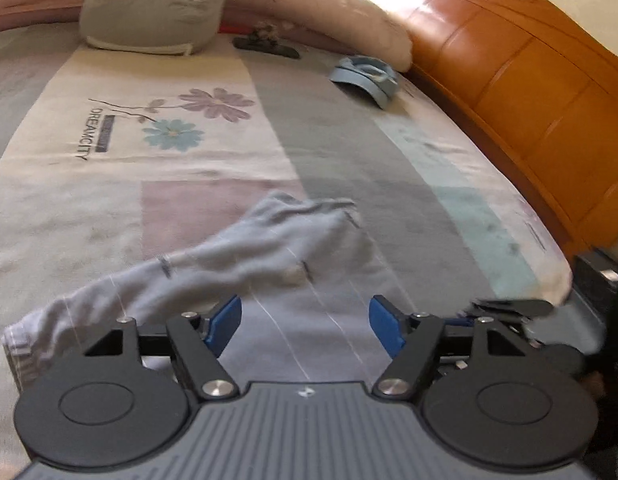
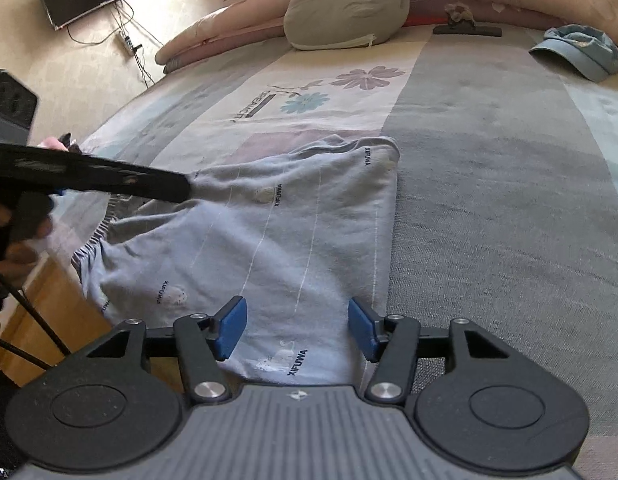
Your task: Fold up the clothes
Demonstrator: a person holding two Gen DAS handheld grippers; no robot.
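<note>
A pale blue-grey garment (image 2: 293, 220) with thin white stripes and small "XIFUWA" prints lies partly folded on the bed, its elastic waistband towards the left. My right gripper (image 2: 297, 328) hovers over its near edge, open, with the cloth lying flat below the blue pads. My left gripper (image 1: 307, 326) is also open above the same garment (image 1: 269, 248), whose far part is rumpled and blurred. One black finger (image 2: 109, 178) of the left gripper reaches over the garment's left side in the right wrist view. Nothing is pinched by either gripper.
The bed sheet (image 2: 489, 200) has grey, cream and pale green bands with a flower print. At the far end lie a grey cat pillow (image 2: 345, 4), a pink bolster (image 1: 333, 8), a blue cap (image 2: 581, 52) and a black clip (image 2: 467, 29). A wooden headboard (image 1: 529, 60) runs along the right.
</note>
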